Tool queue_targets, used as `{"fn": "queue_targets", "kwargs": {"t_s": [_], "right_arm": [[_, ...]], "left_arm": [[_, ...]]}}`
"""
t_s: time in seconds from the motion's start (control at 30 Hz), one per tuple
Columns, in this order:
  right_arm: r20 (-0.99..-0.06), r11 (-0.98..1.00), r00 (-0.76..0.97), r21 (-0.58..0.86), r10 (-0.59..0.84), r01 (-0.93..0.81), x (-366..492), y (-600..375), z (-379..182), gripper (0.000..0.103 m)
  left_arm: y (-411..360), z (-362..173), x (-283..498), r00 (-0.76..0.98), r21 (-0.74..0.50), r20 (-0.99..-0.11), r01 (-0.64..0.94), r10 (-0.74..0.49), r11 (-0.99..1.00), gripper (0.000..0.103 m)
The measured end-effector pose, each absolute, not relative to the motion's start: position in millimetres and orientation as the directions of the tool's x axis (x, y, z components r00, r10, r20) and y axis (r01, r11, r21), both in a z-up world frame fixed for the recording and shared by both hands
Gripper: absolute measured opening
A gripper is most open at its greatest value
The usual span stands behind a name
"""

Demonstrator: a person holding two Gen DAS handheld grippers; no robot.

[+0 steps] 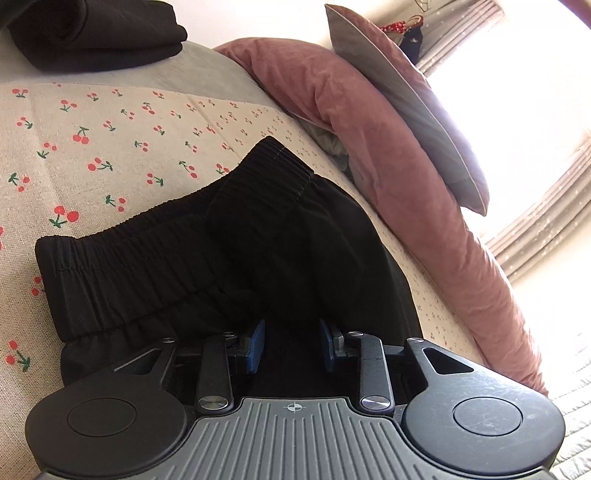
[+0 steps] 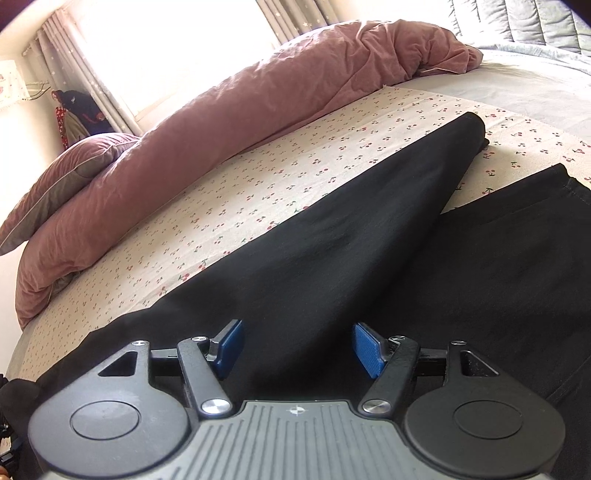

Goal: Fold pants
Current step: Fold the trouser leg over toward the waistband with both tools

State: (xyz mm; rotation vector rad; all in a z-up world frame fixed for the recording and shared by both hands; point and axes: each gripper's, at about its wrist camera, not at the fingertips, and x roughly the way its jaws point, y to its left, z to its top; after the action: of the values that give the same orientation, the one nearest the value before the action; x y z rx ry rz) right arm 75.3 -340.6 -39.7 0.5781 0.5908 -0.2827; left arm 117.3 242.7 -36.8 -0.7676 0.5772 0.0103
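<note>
Black pants lie on the cherry-print bedsheet (image 1: 110, 122). In the left wrist view their ribbed elastic waistband (image 1: 155, 243) is bunched just ahead of my left gripper (image 1: 291, 341), which is open, its blue pads either side of black cloth without pinching it. In the right wrist view two black legs (image 2: 351, 229) stretch away, one toward the far right, one (image 2: 509, 266) beside it. My right gripper (image 2: 297, 347) is open, low over the pants' cloth, pads wide apart.
A rolled pink duvet (image 2: 221, 122) and a pink-grey pillow (image 1: 406, 92) lie along the bed's far side by a bright curtained window. A folded black garment (image 1: 96, 33) sits on the bed beyond the waistband. A grey quilt (image 2: 517, 26) lies far right.
</note>
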Motion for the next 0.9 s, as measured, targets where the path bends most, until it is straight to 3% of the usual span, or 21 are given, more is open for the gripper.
{"fn": "queue_targets", "kwargs": {"t_s": [0.17,0.27,0.3,0.33,0.5,0.67,0.8,0.9], "right_arm": [[-0.545,0.760,0.833,0.499,-0.099,0.417,78,-350,-46,0.064],[-0.538,0.746,0.838,0.521,-0.089,0.414,86,-351,-48,0.033],[-0.544,0.748,0.835,0.518,-0.087,0.416,87,-352,-48,0.016],[-0.548,0.749,0.832,0.513,-0.090,0.419,87,-352,-48,0.009],[-0.470,0.787,0.876,0.500,-0.103,0.361,72,-346,-20,0.007],[-0.462,0.843,0.880,0.427,-0.109,0.328,55,-335,2,0.006],[-0.514,0.862,0.847,0.361,-0.135,0.356,49,-331,6,0.005],[-0.586,0.849,0.796,0.335,-0.152,0.408,51,-338,-3,0.003]], "left_arm": [[238,-29,116,0.857,-0.620,-0.491,-0.215,-0.160,0.755,0.015],[241,-26,114,0.861,-0.620,-0.486,-0.219,-0.150,0.753,0.008],[241,-25,113,0.861,-0.621,-0.487,-0.221,-0.148,0.752,0.005],[242,-23,111,0.862,-0.620,-0.486,-0.221,-0.147,0.753,0.005],[245,-6,98,0.870,-0.601,-0.475,-0.208,-0.135,0.772,0.001],[244,18,74,0.890,-0.504,-0.453,-0.200,-0.060,0.840,0.000],[249,32,57,0.909,-0.429,-0.417,-0.209,0.012,0.879,0.000],[260,34,55,0.873,-0.382,-0.477,-0.307,0.099,0.872,0.000]]}}
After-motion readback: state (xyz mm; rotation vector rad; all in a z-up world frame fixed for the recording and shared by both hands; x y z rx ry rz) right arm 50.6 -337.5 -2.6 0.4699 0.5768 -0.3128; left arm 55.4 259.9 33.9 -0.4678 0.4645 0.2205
